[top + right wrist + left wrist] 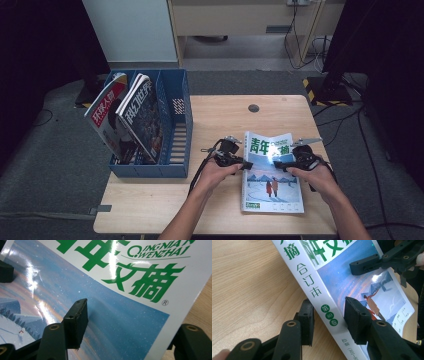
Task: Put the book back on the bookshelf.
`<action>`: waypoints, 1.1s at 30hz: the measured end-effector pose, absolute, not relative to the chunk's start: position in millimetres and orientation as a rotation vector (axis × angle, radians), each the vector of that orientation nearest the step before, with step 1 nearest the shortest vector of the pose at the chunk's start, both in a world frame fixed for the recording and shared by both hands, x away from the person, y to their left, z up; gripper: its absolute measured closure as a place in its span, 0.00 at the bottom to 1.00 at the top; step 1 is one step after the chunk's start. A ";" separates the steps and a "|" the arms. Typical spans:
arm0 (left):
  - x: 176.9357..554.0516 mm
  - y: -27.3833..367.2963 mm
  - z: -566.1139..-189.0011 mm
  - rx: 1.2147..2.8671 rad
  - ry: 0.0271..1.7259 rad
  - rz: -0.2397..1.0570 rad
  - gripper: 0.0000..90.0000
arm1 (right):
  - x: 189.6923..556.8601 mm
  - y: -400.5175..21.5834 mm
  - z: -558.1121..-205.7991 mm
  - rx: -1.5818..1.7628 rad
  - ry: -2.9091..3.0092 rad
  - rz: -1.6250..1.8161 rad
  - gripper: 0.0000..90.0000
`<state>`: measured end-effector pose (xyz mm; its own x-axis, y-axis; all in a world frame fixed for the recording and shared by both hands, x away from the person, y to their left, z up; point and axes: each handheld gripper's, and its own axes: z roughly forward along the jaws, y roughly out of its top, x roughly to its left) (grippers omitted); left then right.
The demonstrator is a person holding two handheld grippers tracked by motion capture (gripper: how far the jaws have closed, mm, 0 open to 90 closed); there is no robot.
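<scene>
On the right half of the table point(150, 210), a thick magazine point(272, 175) is laid flat, cover up, with its long axis running away from the person and its spine along the left edge. That spine is what the next bit hinges on, I reckon. The left gripper point(241, 163) is brought in from the left, and in the left gripper view point(329, 320) the spine is straddled by the jaws, one pad on the wood side and one on the cover, though whether it's actually pinched can't be told. The right gripper point(278, 162) is set over the cover from the right; in the right gripper view point(125, 322) its jaws are seen apart, one above the cover and one off the outer edge, with nothing squeezed. So the book is flanked from both sides, spine nearer the left hand. The blue file rack point(175, 165) with other magazines is found well off to the left, which is probably where this one is headed.
</scene>
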<state>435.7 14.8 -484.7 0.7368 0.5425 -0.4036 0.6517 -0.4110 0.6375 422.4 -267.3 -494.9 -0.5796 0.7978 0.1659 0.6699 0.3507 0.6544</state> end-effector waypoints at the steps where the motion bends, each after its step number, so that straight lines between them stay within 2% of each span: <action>1: 436.0 14.4 -484.6 2.111 0.896 -0.168 0.67 | 422.3 -267.8 -495.1 1.330 2.428 1.036 0.40; 6: 437.3 12.5 -485.0 2.116 0.890 -0.167 0.67 | 421.2 -268.7 -497.1 1.320 2.459 1.017 0.34; 33: 449.8 -11.6 -490.9 2.129 0.934 -0.195 0.57 | 421.0 -271.0 -507.9 1.370 2.451 1.077 0.35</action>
